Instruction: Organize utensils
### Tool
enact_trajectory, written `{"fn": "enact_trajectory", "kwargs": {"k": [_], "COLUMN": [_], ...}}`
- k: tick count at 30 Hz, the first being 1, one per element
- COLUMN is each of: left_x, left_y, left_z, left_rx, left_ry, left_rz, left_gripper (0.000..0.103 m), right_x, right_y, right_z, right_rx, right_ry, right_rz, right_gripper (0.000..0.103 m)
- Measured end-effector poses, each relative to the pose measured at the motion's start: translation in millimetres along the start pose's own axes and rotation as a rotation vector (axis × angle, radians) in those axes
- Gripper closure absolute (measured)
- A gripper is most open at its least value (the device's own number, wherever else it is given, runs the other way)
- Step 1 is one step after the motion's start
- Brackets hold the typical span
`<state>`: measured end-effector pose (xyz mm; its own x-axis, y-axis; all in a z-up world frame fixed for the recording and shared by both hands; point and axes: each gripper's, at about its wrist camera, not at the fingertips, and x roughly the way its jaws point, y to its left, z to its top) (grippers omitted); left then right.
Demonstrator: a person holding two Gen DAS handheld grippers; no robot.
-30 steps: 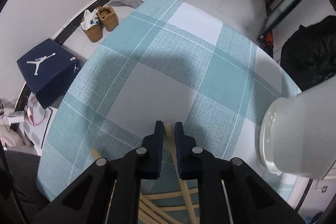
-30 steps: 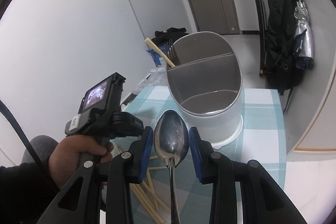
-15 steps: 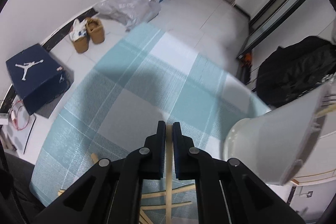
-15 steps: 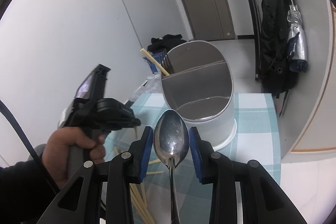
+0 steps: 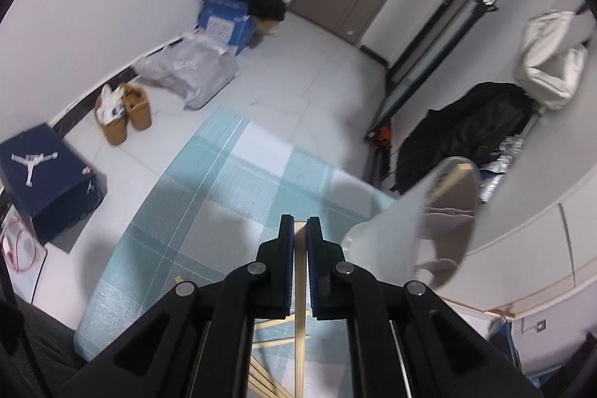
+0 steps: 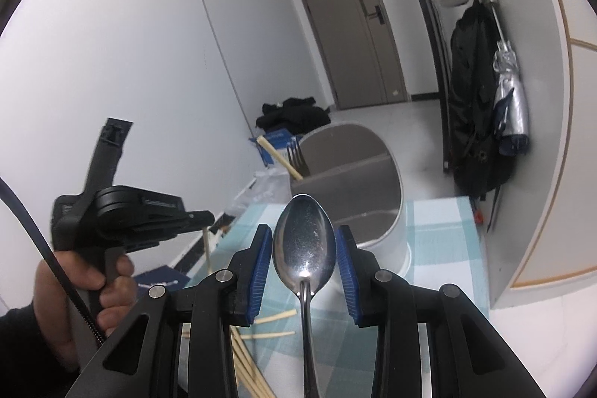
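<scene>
Nearest the right wrist camera, the right gripper (image 6: 304, 260) pinched a metal spoon (image 6: 304, 243) by the edges of its bowl, the handle running back toward the camera between the jaws, the bowl standing upright. The left gripper (image 5: 300, 230) was pressed together on a single wooden chopstick (image 5: 299, 290), which hung down from the pads clear of the checked tablecloth (image 5: 209, 211); in the right view the same tool sat to the left, gripped by the person's hand (image 6: 80, 290). Below and just near both tools, several more chopsticks (image 6: 261, 317) lay loose and crossed on the cloth. Beyond them, toward the far right of the table, stood the white utensil holder (image 6: 388, 237) with its divided compartments; a fork (image 6: 296, 155) and one chopstick already leaned in its far compartment, while the nearer ones looked empty. So the sorting seemed barely begun: two pieces stowed, two in the grip, a scatter left on the cloth. Nothing stood between the tools and the holder, though both arriving at once could crowd the rim. Farther off, on the floor, lay a dark shoebox (image 5: 44, 178), a pair of shoes (image 5: 123, 110) and a blue box (image 5: 227, 21); coats hung at the far right.
</scene>
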<state>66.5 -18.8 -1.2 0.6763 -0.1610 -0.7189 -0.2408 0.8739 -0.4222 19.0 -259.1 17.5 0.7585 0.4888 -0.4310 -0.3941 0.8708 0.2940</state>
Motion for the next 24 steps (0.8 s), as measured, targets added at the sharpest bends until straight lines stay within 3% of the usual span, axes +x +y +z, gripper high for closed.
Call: {"fn": "enact_trajectory", "kwargs": {"k": [11, 24], "left_x": [-67, -92], "left_y": [-39, -84], "left_z": [21, 39], "left_rx": [0.126, 0.231], "left_ry": [-0.179, -0.378], "left_rz": [-0.118, -0.198], "left_gripper": [0.100, 0.100], "right_x": [-26, -37], "right_y": [11, 8], "right_z": [43, 109], "right_rx": [0.001, -0.040], "right_ry": [-0.111, -0.262], "right_rz": [-0.014, -0.012], "right_gripper": [0.069, 0.069]}}
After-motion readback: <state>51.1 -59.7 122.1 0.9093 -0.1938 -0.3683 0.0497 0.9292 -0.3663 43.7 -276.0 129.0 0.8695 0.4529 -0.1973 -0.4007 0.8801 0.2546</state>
